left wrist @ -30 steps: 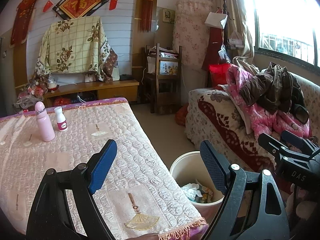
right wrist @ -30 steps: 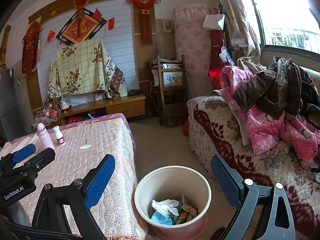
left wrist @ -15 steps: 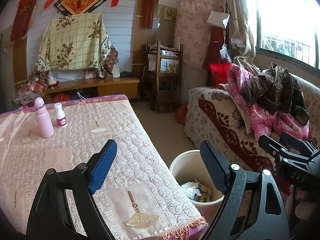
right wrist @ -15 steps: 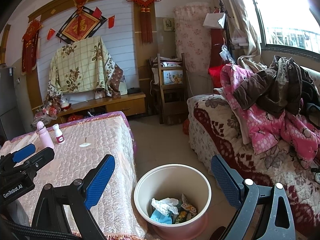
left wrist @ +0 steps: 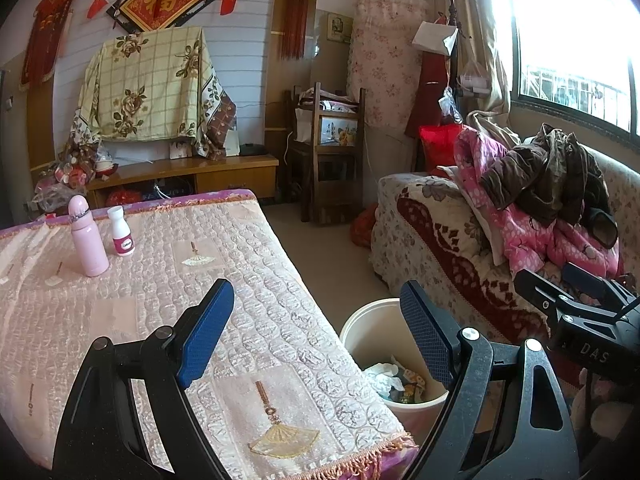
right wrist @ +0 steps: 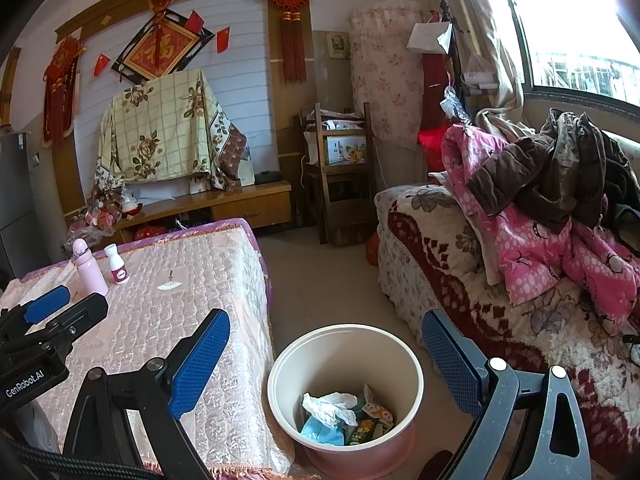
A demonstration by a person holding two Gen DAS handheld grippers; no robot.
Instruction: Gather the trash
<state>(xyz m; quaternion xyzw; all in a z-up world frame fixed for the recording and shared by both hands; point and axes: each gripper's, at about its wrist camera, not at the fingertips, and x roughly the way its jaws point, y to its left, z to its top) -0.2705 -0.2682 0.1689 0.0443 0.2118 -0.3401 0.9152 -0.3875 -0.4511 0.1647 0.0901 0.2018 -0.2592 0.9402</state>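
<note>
A round bin (right wrist: 276, 372) with a cream inside and pink outside stands on the floor between the table and the sofa. In it lie a crumpled white tissue (right wrist: 330, 406), a blue wrapper and printed packets. The bin (left wrist: 360, 332) also shows in the left wrist view, past the table corner. My right gripper (right wrist: 324, 354) hangs open above the bin with nothing between its blue pads. My left gripper (left wrist: 316, 326) is open too, over the table's near right corner, and holds nothing. Each gripper shows at the edge of the other's view.
A table with a quilted pink cloth (left wrist: 168, 320) carries a pink bottle (left wrist: 88, 240) and a small white bottle (left wrist: 120, 232) at its far left. A sofa (right wrist: 460, 272) piled with clothes fills the right. A wooden chair (right wrist: 344, 184) and low cabinet (right wrist: 224, 204) stand at the back.
</note>
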